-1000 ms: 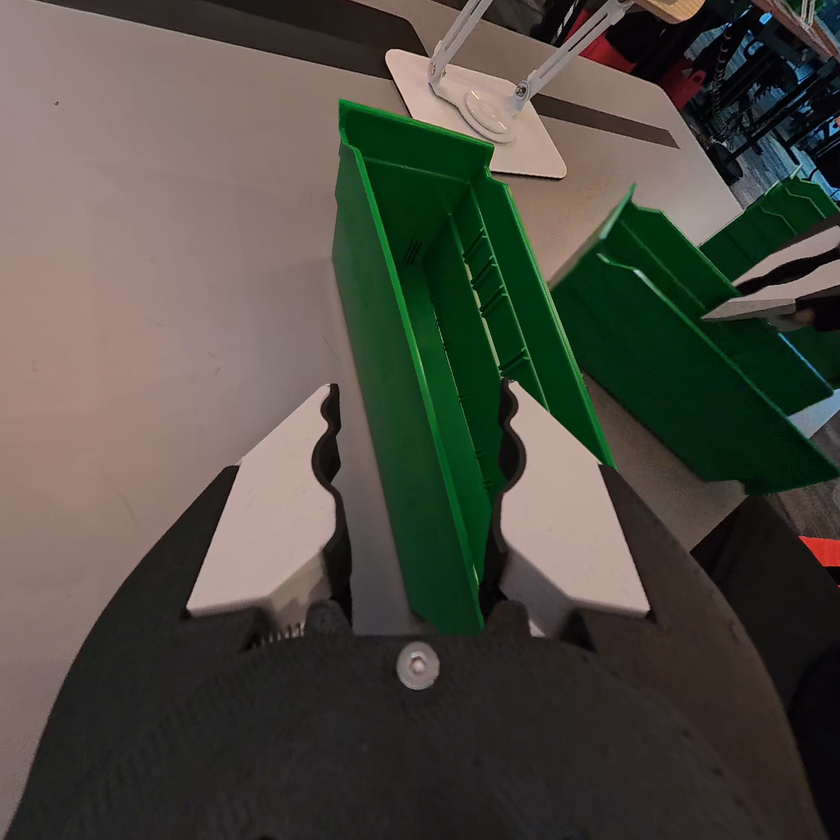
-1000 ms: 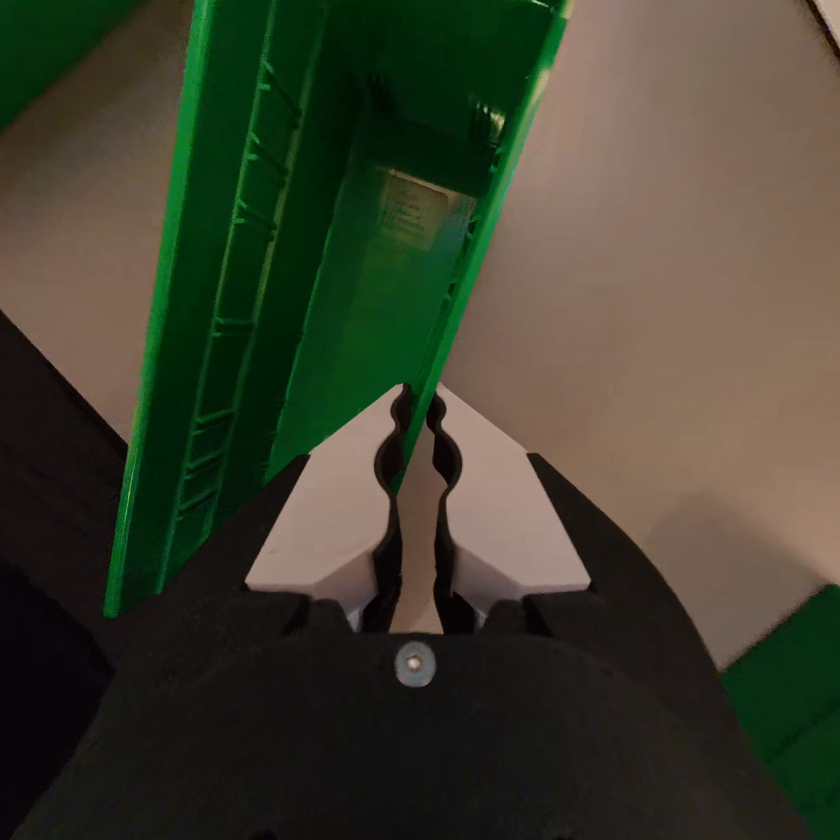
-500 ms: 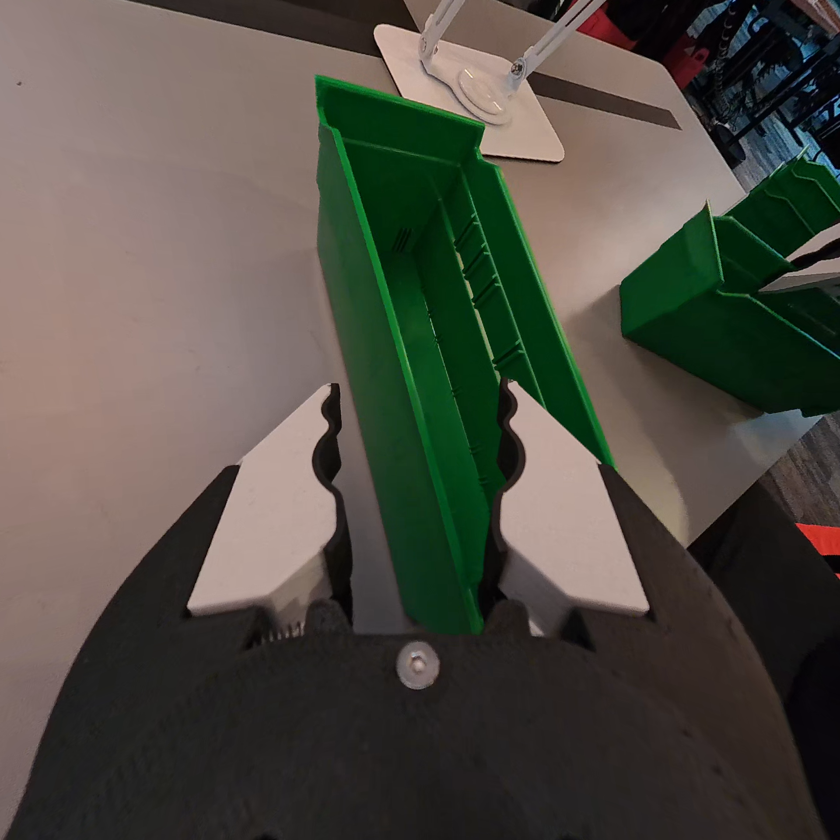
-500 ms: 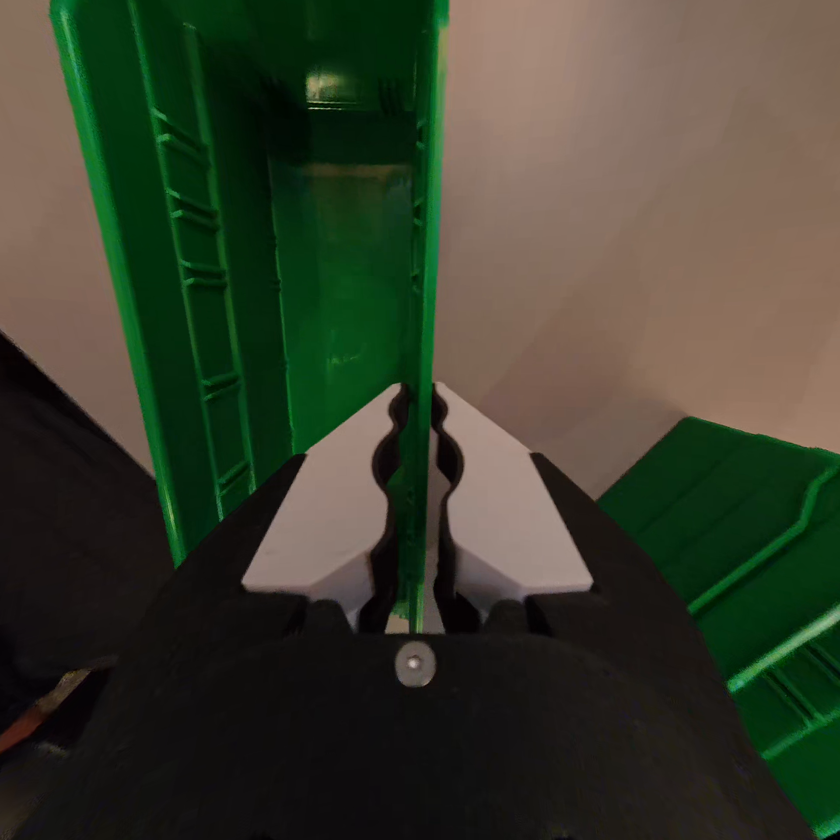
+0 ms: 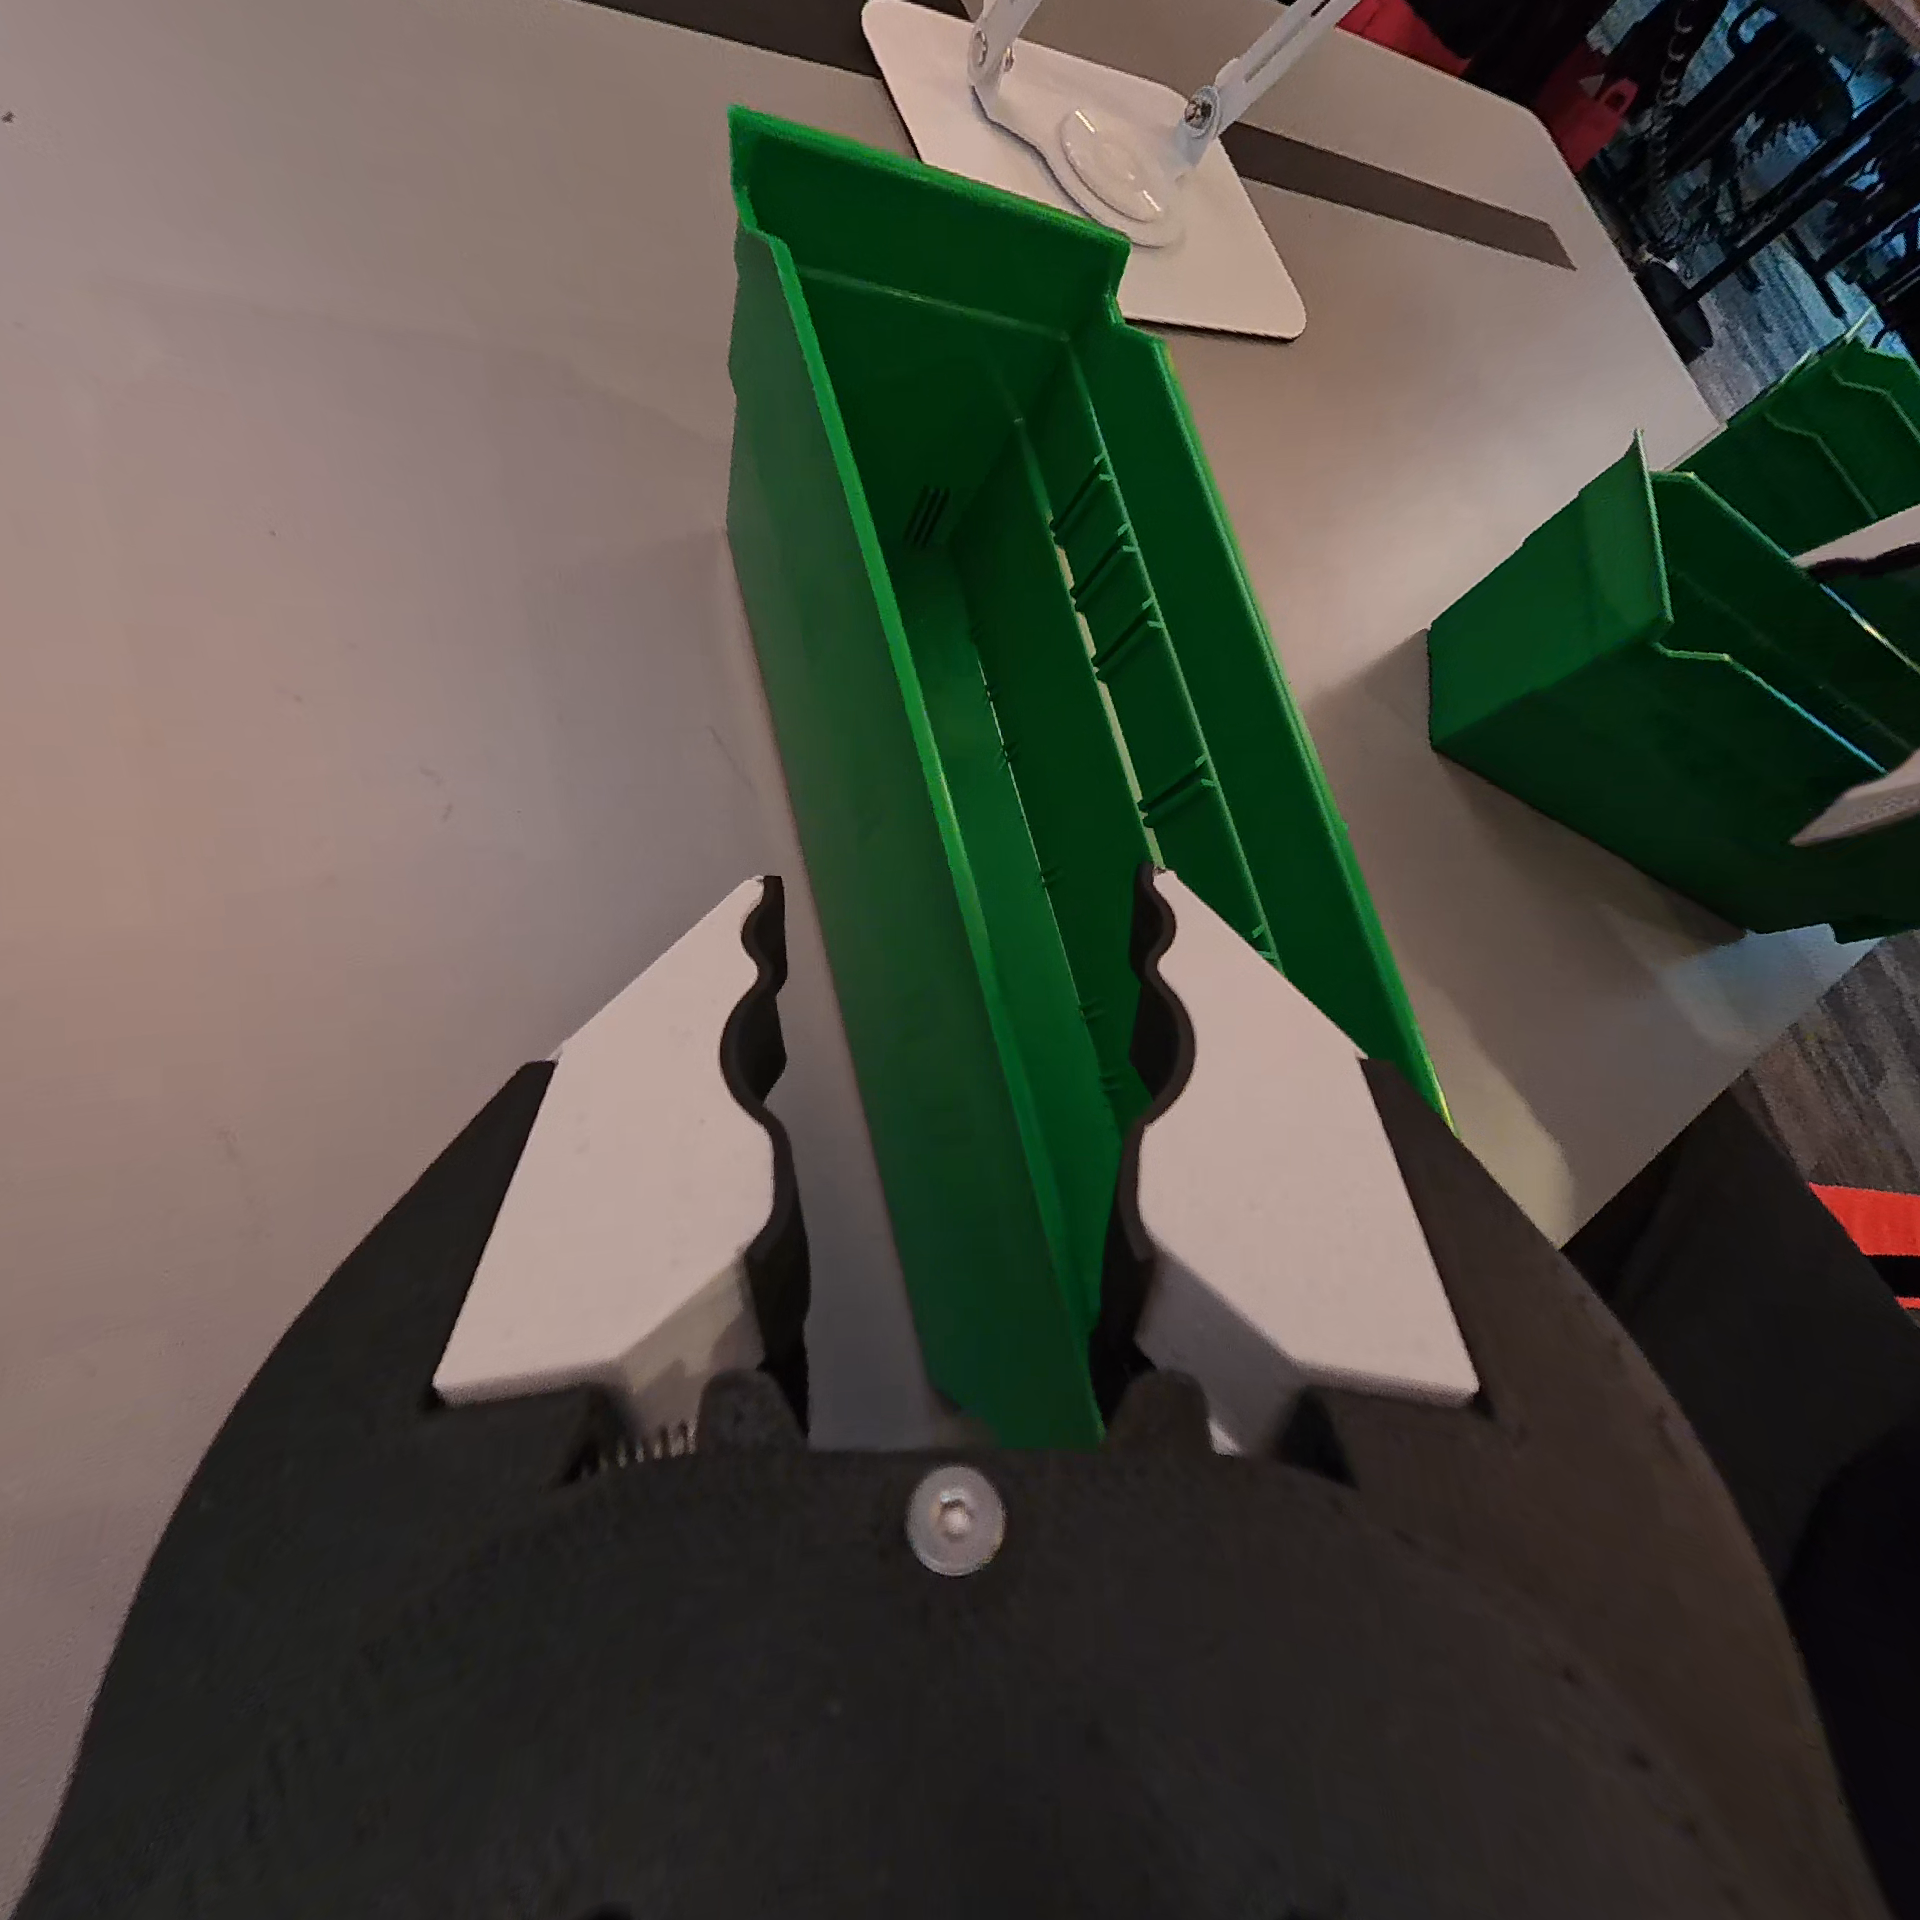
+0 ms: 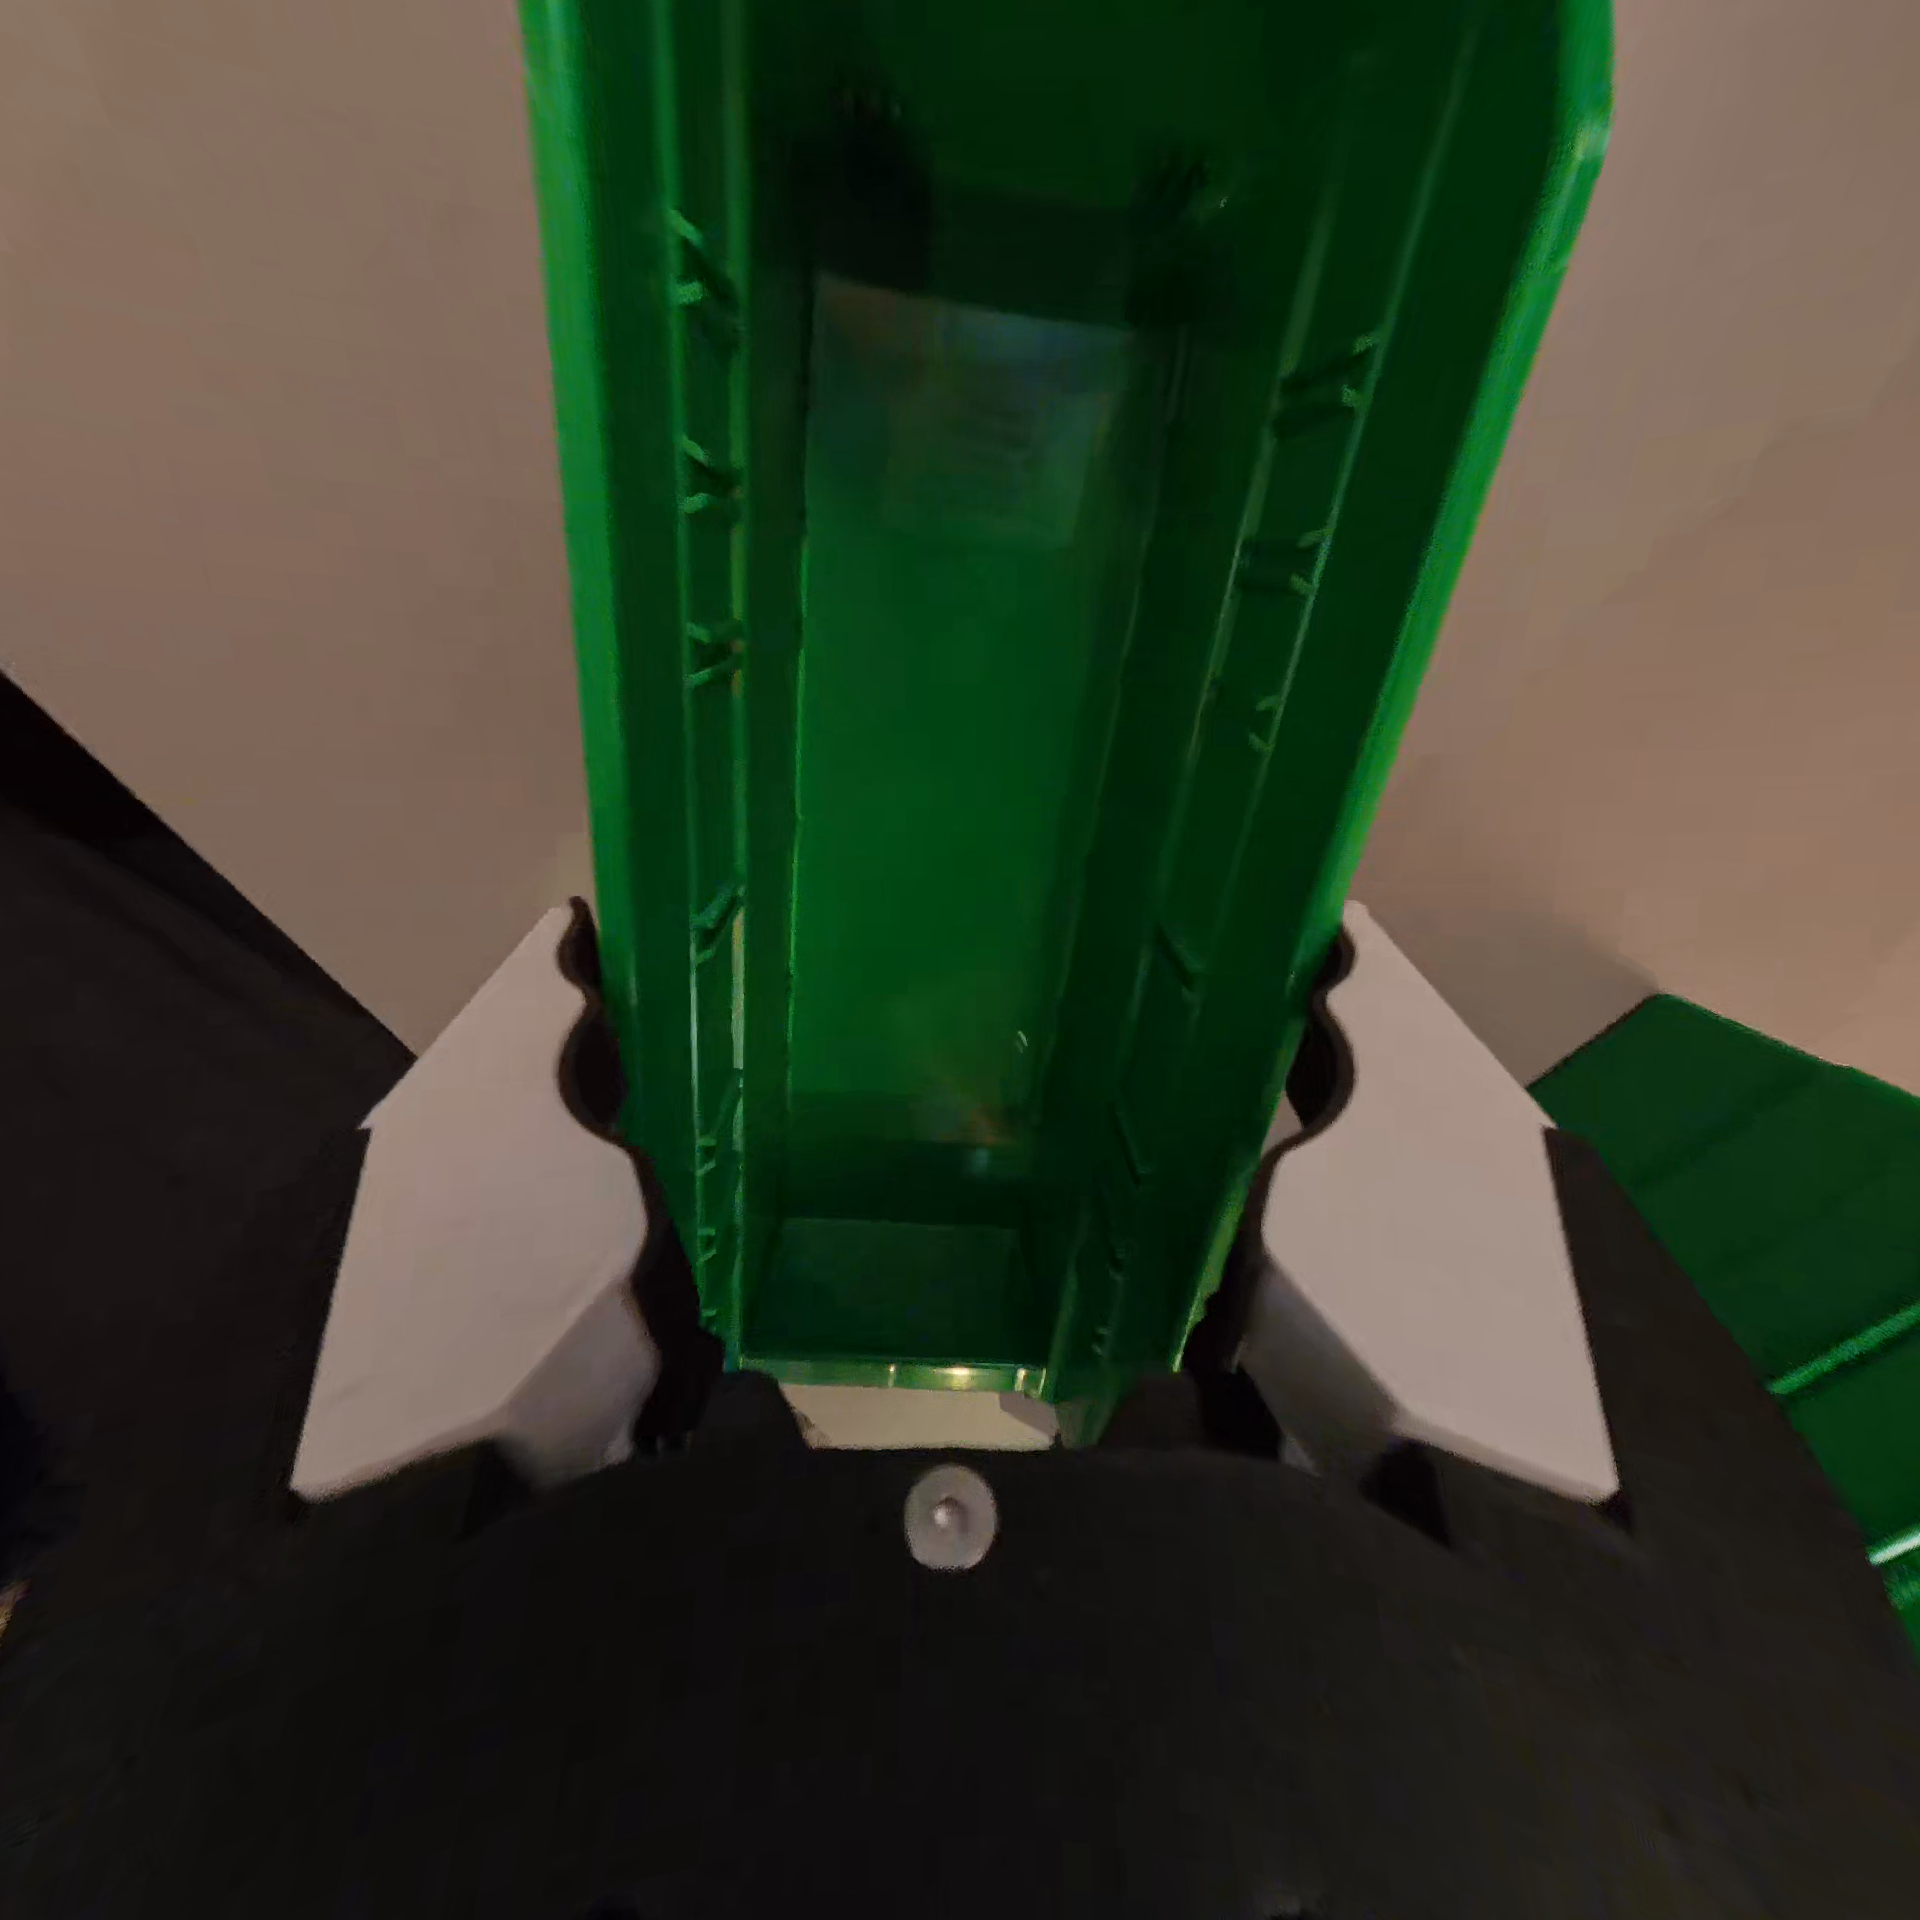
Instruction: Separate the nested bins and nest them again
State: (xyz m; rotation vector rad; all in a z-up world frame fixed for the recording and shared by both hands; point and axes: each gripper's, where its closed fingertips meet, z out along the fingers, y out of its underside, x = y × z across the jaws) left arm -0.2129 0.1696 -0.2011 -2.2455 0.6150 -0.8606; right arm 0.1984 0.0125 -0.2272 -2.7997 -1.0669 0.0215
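A long green bin [image 5: 997, 644] lies on the grey table [image 5: 312, 520]. My left gripper [image 5: 958, 881] is open, and its jaws straddle the bin's near left wall, which lies against the right pad. A second green bin [image 5: 1579, 707] sits apart at the right table edge. In the right wrist view this second bin [image 6: 935, 727] fills the middle, and my right gripper [image 6: 958, 923] is wide open with the bin's whole width between its jaws. The right gripper's fingers [image 5: 1865, 826] also show in the left wrist view, across that bin.
A white stand base [image 5: 1143, 156] with two thin arms sits just beyond the long bin. Another green bin [image 5: 1849, 436] is at the far right, and one shows at the right of the right wrist view [image 6: 1714, 1195]. The table edge runs along the right.
My right gripper was shut on one wall of its bin; it has let go, opened wide and now spans the whole bin. That bin has moved right, away from the long bin. My left gripper has stayed open.
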